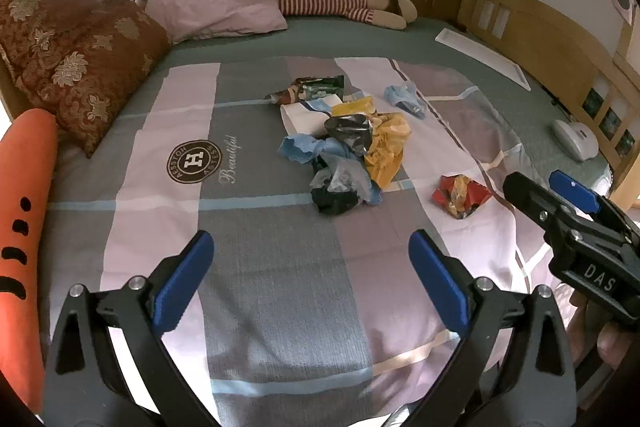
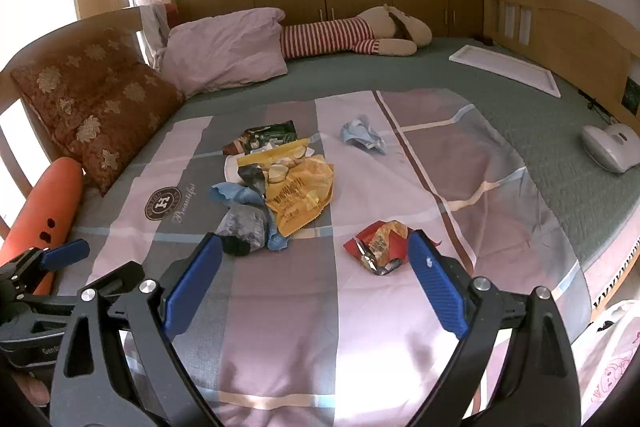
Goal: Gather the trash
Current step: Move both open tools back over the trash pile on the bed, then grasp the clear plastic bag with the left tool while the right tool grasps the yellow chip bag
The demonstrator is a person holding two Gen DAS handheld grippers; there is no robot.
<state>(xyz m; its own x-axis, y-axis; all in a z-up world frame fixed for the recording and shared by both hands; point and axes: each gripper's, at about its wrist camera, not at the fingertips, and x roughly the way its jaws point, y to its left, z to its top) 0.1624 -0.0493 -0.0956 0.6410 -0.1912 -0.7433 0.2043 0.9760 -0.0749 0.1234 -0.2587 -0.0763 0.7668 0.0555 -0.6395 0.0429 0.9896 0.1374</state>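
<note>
A heap of trash [image 1: 352, 147] lies on the patchwork bedspread [image 1: 256, 291]: a yellow snack bag [image 2: 302, 193], blue paper, grey and black plastic, a dark green wrapper [image 2: 266, 137]. A red crumpled wrapper [image 1: 460, 195] lies apart to the right; in the right wrist view it [image 2: 378, 245] sits just beyond the right fingertip. A blue tissue [image 2: 362, 139] lies farther back. My left gripper [image 1: 310, 247] is open and empty above the bedspread, short of the heap. My right gripper [image 2: 314, 251] is open and empty; it also shows in the left wrist view [image 1: 548, 193].
A brown patterned cushion [image 1: 76, 55], a pink pillow [image 1: 216, 1] and a striped plush toy [image 1: 348, 3] lie at the head of the bed. An orange bolster [image 1: 24, 219] is at the left edge. A white board [image 2: 508, 69] and a white device [image 2: 612, 147] lie at right.
</note>
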